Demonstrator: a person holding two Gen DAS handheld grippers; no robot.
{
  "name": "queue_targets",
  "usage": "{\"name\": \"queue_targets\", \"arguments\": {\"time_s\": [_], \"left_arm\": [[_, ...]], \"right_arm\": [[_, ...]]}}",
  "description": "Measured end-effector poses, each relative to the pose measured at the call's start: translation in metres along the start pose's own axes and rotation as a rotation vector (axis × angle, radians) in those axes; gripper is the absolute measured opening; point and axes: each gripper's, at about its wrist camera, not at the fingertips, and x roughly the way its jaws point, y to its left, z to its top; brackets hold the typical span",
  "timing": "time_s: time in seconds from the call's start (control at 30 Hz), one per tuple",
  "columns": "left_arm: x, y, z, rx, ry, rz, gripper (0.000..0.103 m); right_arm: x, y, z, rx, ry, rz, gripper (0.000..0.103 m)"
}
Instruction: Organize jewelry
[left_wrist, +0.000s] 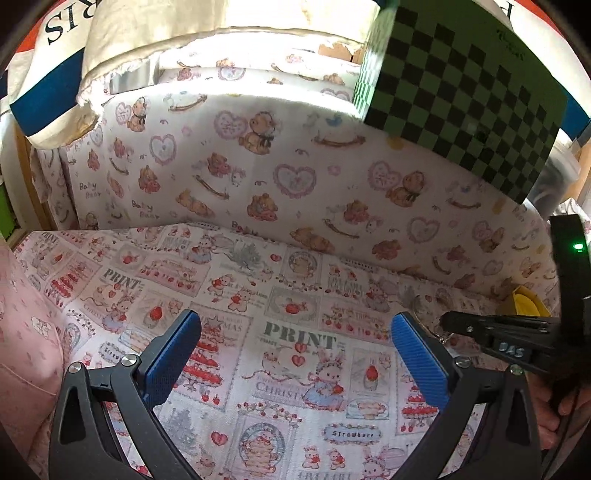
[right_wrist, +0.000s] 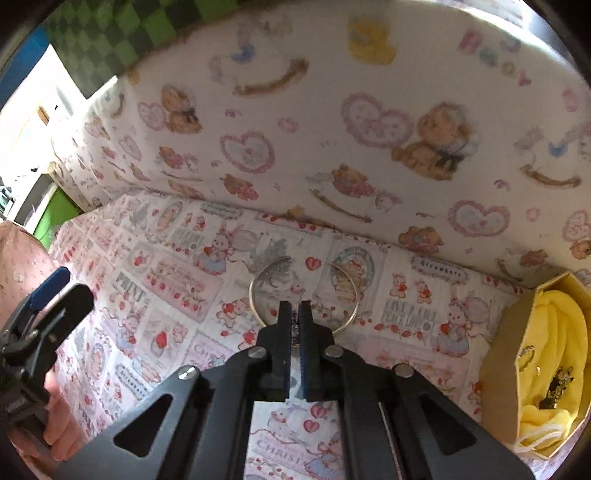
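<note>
Right gripper (right_wrist: 294, 314) clamped on the silver bangle (right_wrist: 258, 284).
Its jaws pinched the bangle's beaded middle on the printed cloth (right_wrist: 177, 280); the open ends curved away beyond, a gold box (right_wrist: 517, 325) sat off right, and the left gripper (left_wrist: 295, 332) stood apart, empty.

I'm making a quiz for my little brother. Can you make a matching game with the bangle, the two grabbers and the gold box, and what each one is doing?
Things:
1. left gripper
2. right gripper
3. silver bangle
4. gold box

States:
A. lined with yellow cloth, small jewelry inside
B. jaws wide apart, nothing between them
C. lying on the printed cloth, pinched at its decorated middle
D. jaws shut on a piece of jewelry

Pairs: 1-B, 2-D, 3-C, 4-A
</note>
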Motion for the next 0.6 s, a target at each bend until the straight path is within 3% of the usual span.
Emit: {"name": "queue_targets", "arguments": {"time_s": [0.13,0.33,0.6], "left_arm": [[-0.003,-0.002,0.0,0.014,-0.015,0.015,0.102],[-0.005,-0.012,-0.003,0.065,-0.045,0.039,0.102],[-0.011,-0.037,-0.015,0.215,-0.118,0.101,0.102]], "right_arm": [[-0.027,0.0,-0.003,0.007,-0.063,0.027,0.003],[-0.081,0.003,-0.014,-0.028,-0.182,0.001,0.003],[-0.15,-0.011,-0.037,-0.002,-0.371,-0.115,0.003]]}}
